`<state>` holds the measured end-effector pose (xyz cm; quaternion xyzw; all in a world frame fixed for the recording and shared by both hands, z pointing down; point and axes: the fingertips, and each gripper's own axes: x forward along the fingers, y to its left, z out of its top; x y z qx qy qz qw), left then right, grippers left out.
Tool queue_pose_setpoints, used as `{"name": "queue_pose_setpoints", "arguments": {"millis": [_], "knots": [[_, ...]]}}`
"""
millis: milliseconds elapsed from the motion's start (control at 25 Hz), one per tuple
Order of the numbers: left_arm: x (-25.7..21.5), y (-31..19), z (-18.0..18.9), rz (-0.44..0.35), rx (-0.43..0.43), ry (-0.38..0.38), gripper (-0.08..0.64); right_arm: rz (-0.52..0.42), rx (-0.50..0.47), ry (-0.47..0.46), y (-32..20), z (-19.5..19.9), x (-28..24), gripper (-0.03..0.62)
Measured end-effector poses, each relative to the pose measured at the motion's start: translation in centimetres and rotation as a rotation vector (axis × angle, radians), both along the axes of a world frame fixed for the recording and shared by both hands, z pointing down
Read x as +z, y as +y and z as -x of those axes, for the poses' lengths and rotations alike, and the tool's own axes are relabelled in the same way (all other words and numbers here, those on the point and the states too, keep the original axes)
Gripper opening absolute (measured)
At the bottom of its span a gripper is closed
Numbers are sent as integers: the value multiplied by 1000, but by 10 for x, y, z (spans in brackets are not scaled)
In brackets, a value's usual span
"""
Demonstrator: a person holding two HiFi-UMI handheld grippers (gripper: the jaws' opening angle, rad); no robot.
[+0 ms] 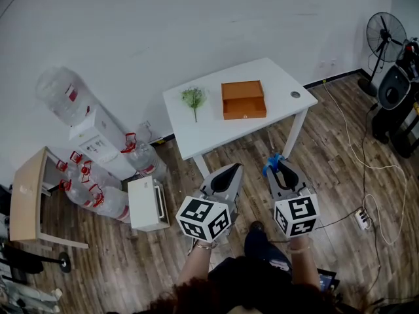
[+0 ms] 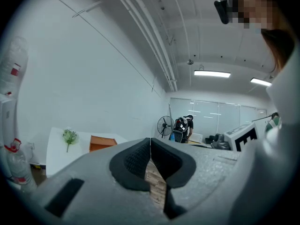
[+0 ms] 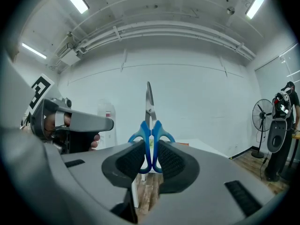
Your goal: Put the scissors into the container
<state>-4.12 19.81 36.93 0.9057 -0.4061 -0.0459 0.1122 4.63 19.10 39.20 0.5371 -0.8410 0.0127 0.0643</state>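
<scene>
Blue-handled scissors stand upright between the jaws of my right gripper, blades pointing up; it is shut on their handles. In the head view the blue handles show at the tip of the right gripper. My left gripper is beside it, shut with nothing in it. The orange box container lies open on the white table ahead, well beyond both grippers, and shows small in the left gripper view.
A green plant sprig lies on the table left of the container. Water bottles and a dispenser stand at the left, a white box on the wooden floor. A fan and cables are at the right.
</scene>
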Motion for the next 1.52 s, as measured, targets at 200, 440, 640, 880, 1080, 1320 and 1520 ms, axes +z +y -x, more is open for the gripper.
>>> {"name": "queue_pose_setpoints", "arguments": {"millis": [200,440,640,880,1080,1320,1520], "knots": [[-1,-34,-9,6,-3,-8,18,22,-8,-4,-32,-8,5,78],[-2,-70,-21,14,-5,-15,18,33,-20,-33,-67,-19,4,78],[-8,-100,-33,11,-14,-16,18,29,-45,-34,-95,-27,-3,78],[-12,-137,-44,7,-41,-14,18,24,-70,-29,-129,-44,-8,80],[-16,-156,-53,-3,-67,-18,18,28,-96,-9,-151,-55,-9,80],[-8,-168,-56,28,-101,-20,18,40,-120,-30,-172,-60,-6,80],[-2,-174,-51,48,-118,-29,18,57,-133,-47,-185,-55,0,80]]}}
